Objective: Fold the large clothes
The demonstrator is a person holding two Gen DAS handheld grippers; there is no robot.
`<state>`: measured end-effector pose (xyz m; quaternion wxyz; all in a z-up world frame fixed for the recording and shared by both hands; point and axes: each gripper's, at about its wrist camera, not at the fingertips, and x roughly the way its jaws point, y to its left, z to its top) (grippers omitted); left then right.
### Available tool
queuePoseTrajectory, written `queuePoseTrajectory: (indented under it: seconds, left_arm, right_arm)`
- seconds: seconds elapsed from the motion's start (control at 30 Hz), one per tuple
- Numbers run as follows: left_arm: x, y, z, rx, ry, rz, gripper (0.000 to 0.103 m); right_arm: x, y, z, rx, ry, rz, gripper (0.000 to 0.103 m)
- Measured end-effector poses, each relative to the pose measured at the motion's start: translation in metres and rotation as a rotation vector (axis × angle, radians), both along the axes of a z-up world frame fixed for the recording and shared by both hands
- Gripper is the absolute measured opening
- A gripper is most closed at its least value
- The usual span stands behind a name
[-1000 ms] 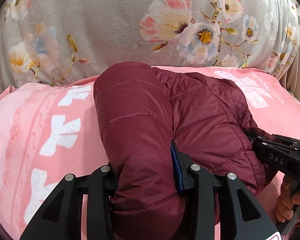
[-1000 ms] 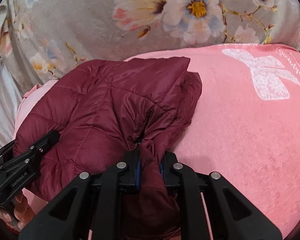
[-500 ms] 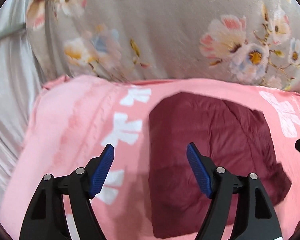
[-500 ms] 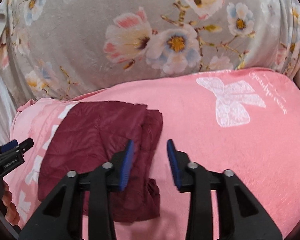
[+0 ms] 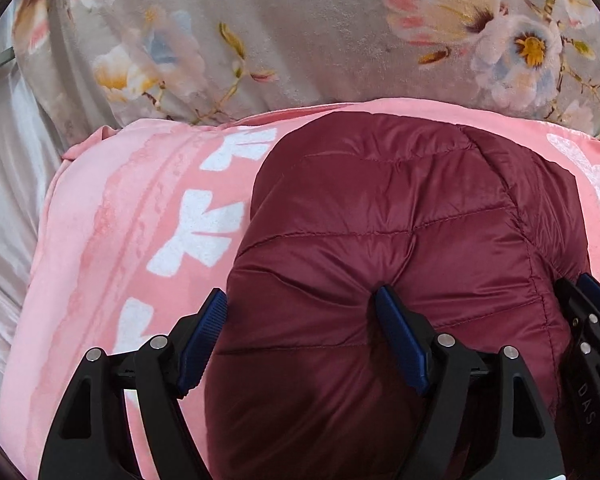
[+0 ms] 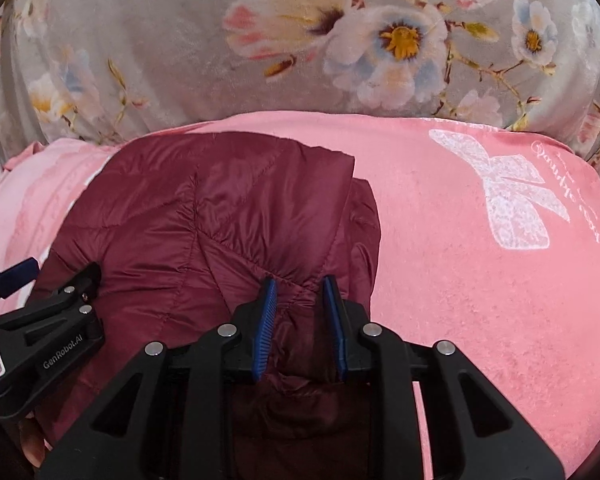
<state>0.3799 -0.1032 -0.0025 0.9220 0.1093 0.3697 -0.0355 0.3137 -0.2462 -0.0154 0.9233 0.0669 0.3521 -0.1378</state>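
A maroon quilted jacket (image 5: 380,208) lies folded into a puffy bundle on a pink blanket (image 5: 140,220). My left gripper (image 5: 300,292) straddles the bundle's near left part. Its jaws are opening wide, the right pad dents the fabric, and the left pad sits at the jacket's edge. In the right wrist view the jacket (image 6: 220,208) lies left of centre. My right gripper (image 6: 300,280) is at its near right edge, jaws closing, and a gathered ridge of fabric is pinched between the blue pads. The left gripper (image 6: 54,276) shows at the left edge there.
A grey floral blanket (image 5: 300,32) rises behind the pink one. White sheet (image 5: 4,160) lies at the far left. The pink blanket (image 6: 440,260) with a white bow print (image 6: 512,200) stretches bare to the jacket's right. A hand (image 6: 28,440) holds the left gripper's handle.
A second ago both grippers held the jacket raised. They let go and drew back while it lay flat. Both have now come forward onto it, and the right jaws have narrowed.
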Motion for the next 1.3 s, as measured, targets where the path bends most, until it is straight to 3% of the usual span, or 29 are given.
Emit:
queuePoseTrajectory:
  seconds: [0.4,1.3]
  left_arm:
    - [0.004,-0.007,-0.021,0.007,-0.065,-0.004,0.078]
    - [0.022,-0.013,-0.028,0.001,-0.059,-0.031,0.08]
  right_arm:
    - [0.005,-0.001,-0.014,0.0,0.021,0.002,0.023]
    - [0.012,-0.002,-0.016,-0.004,0.055,-0.012,0.024]
